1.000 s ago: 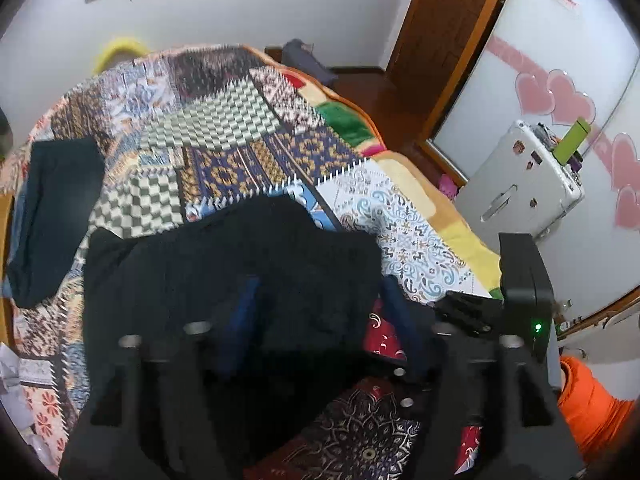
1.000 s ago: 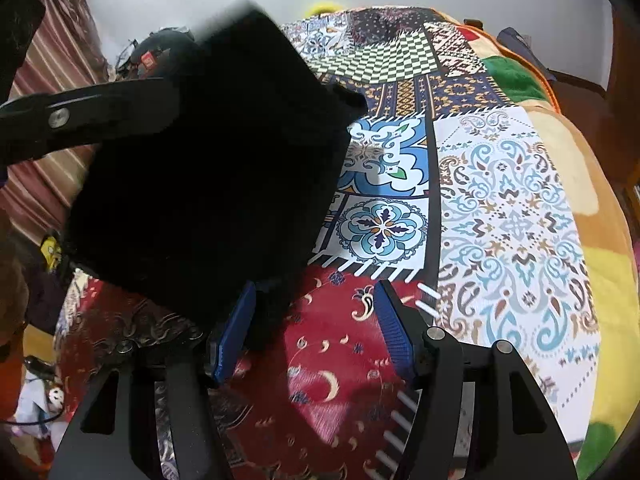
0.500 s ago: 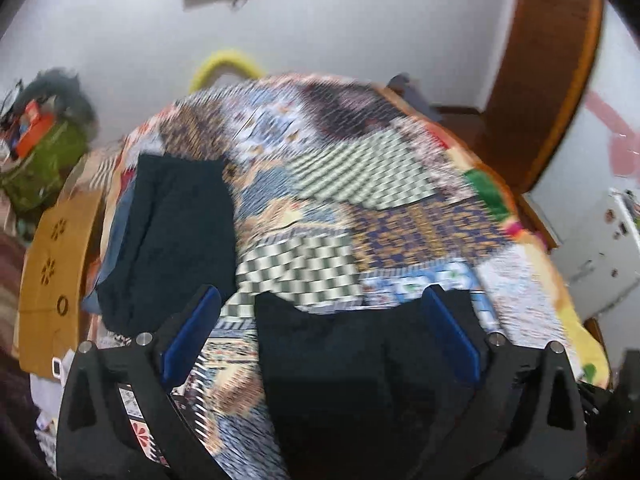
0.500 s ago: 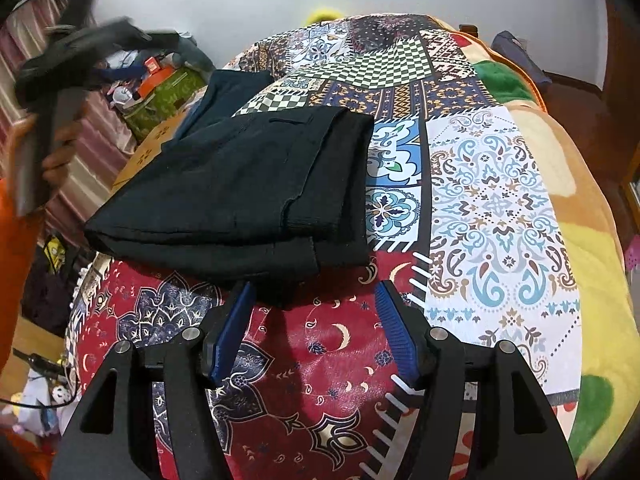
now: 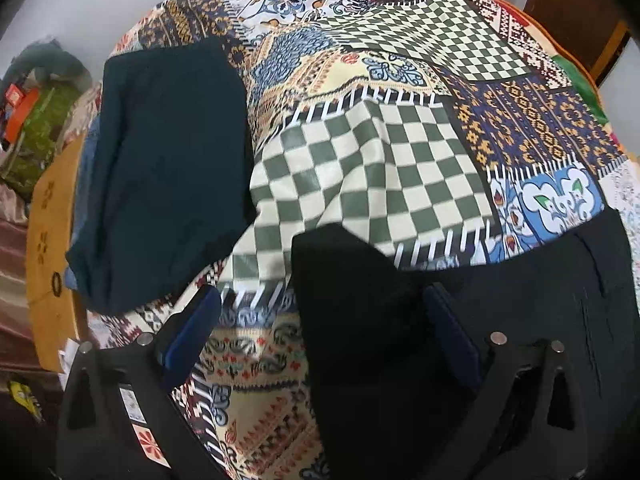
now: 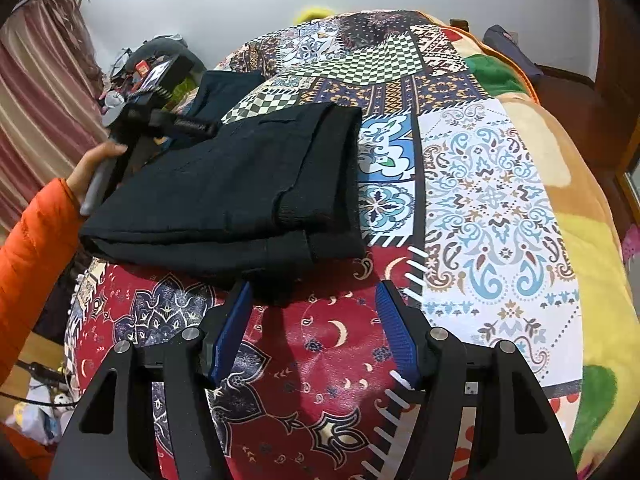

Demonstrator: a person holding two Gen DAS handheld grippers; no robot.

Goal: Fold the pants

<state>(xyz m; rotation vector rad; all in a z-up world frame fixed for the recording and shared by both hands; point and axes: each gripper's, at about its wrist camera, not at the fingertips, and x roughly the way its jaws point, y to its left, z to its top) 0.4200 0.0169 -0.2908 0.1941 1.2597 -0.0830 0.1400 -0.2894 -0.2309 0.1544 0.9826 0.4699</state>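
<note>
The black pants (image 6: 240, 192) lie folded into a compact rectangle on the patchwork bedspread (image 6: 488, 200). In the left wrist view they (image 5: 400, 320) fill the lower right. My right gripper (image 6: 314, 294) is open and empty, just in front of the pants' near edge. My left gripper (image 5: 324, 308) is open, its right finger over the pants' left corner, holding nothing. It also shows in the right wrist view (image 6: 160, 120), held in a hand at the pants' far left side.
A second folded dark garment (image 5: 164, 168) lies on the bed's left part, over a blue one. A wooden board (image 5: 52, 256) borders the left bed edge. Clutter and a curtain (image 6: 36, 92) stand left of the bed.
The pants were let down flat on the bed and both grippers let go. The left gripper swung left and now points down at the pants' left corner. The right gripper drew back slightly.
</note>
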